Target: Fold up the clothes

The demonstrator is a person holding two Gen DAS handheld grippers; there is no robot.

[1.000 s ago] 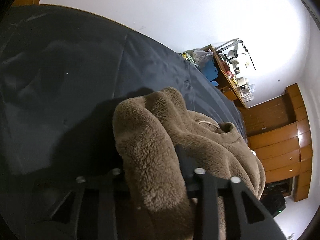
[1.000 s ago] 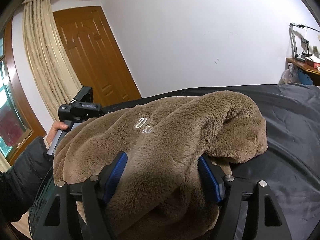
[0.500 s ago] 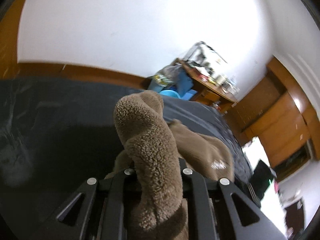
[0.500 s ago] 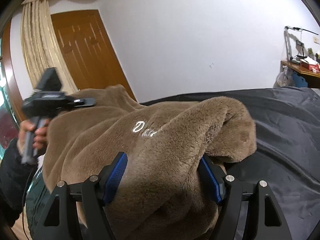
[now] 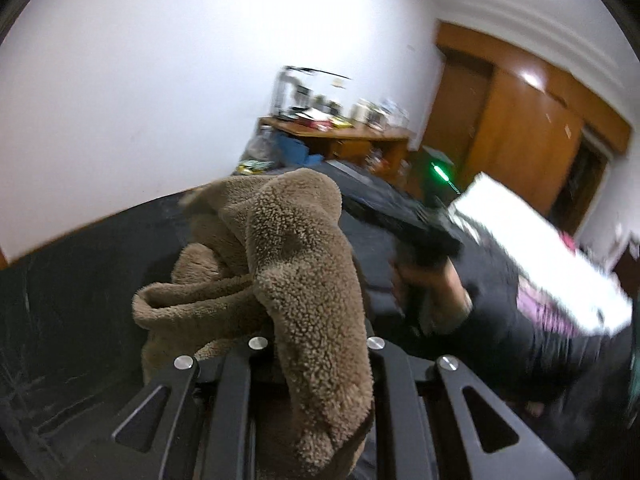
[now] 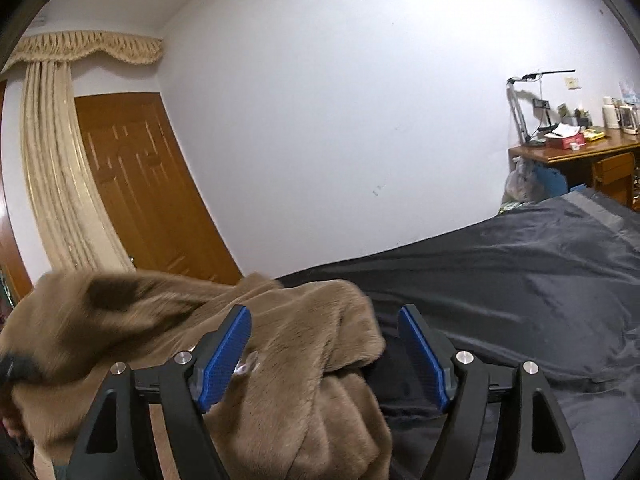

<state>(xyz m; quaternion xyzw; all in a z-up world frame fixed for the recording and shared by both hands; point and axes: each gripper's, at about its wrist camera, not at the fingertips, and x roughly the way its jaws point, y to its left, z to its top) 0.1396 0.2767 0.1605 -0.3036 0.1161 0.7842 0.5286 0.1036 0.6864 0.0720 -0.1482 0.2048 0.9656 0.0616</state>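
While our left tool (image 5: pixel 316 364) stays clamped on the fluffy brown fleece garment (image 5: pixel 296 264), lifted above the black-covered bed (image 6: pixel 520 280), our right tool (image 6: pixel 324 356) is opening around a fold of it. No tidy fold shows yet; most work remains.

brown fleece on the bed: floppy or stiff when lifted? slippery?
Likely floppy: the fleece droops over the left claw in soft folds. Probably bulky but light. The plush pile should grip, yet it bunches between the opening right claw pads.
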